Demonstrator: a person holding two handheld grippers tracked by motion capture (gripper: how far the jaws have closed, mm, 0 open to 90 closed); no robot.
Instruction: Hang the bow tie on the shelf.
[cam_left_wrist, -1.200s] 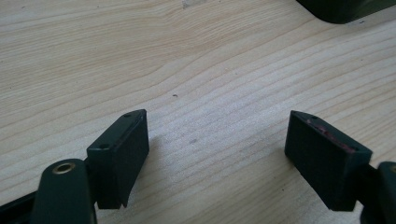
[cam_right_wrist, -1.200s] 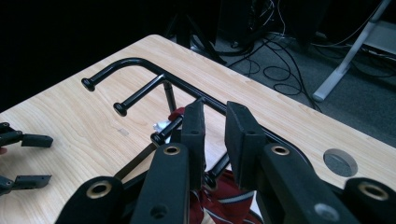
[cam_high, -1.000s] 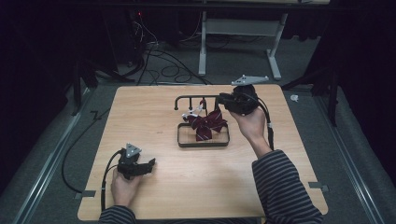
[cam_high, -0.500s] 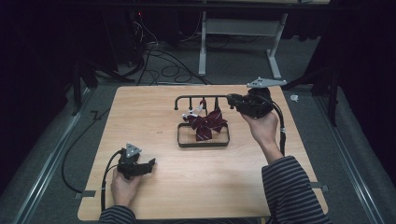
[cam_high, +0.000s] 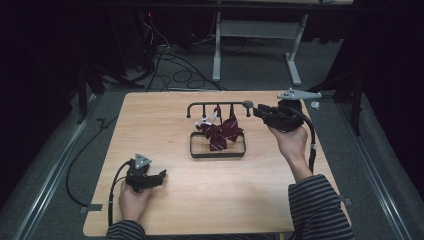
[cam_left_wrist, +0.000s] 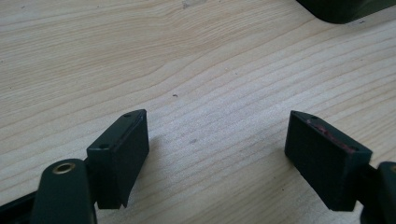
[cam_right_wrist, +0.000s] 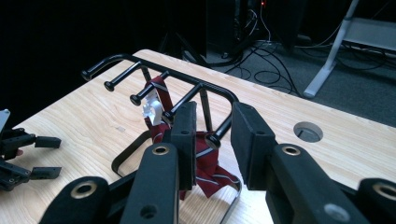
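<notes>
Since the earlier frames the right gripper has been drawn back from above the rack toward that rack's right end and tilted, while the left gripper is seen unchanged on the bench near the person's edge.

The right gripper's fingers are held apart with nothing between the pads — one black peg tip of the rack is framed in the gap just beyond them, not yet touched as far as can be told. The maroon striped tie is draped from the rack's top bar and bunched down inside the base loop; from the right fingers it lies ahead and slightly below, behind the nearest peg. In the right gripper view the tie is seen through and under the gap, with a small white clip or tag near its upper fold.

The rack's long axis — its top bar with the row of pegs — runs away from the right fingers, roughly in line with their reach, so the pegs are met end-on one after another. The right hand is judged much the nearer; the left gripper's fingers are spread wide over bare wood, well apart from the rack, whose corner is glimpsed at the far edge of that view.
</notes>
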